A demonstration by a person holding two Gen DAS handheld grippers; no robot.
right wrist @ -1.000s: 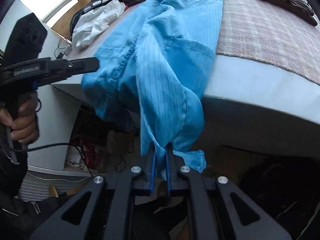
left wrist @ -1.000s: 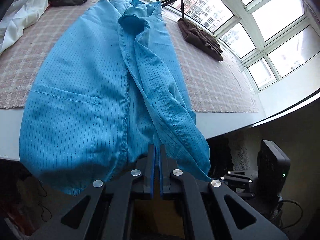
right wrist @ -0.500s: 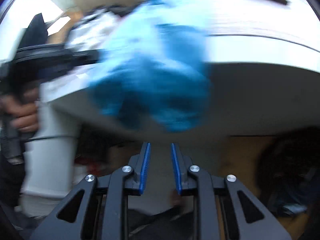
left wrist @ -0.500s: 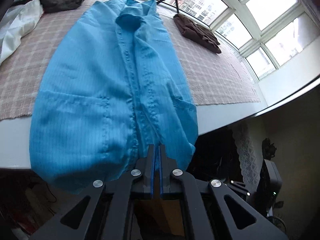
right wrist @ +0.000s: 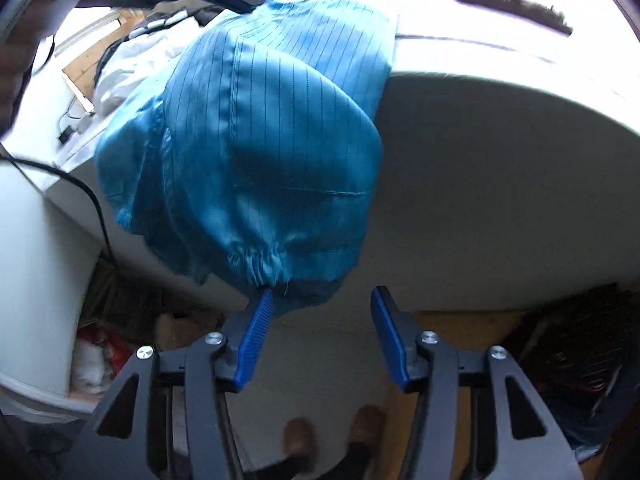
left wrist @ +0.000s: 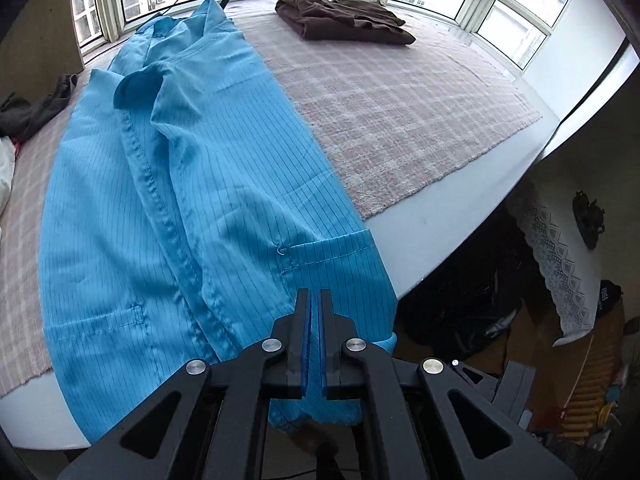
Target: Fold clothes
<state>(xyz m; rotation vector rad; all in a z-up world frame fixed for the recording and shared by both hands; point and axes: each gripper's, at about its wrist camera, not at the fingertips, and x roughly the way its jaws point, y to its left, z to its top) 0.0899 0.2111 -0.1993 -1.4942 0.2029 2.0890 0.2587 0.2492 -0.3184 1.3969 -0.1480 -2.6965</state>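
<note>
Right gripper (right wrist: 322, 316) had just spread, dropping the blue coat (left wrist: 208, 208); left gripper (left wrist: 314, 312) stayed pinching its near hem.

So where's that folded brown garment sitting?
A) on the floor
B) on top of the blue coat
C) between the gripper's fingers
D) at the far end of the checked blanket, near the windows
D: the folded brown garment lies on the checked blanket by the windows, apart from the blue striped coat.
</note>
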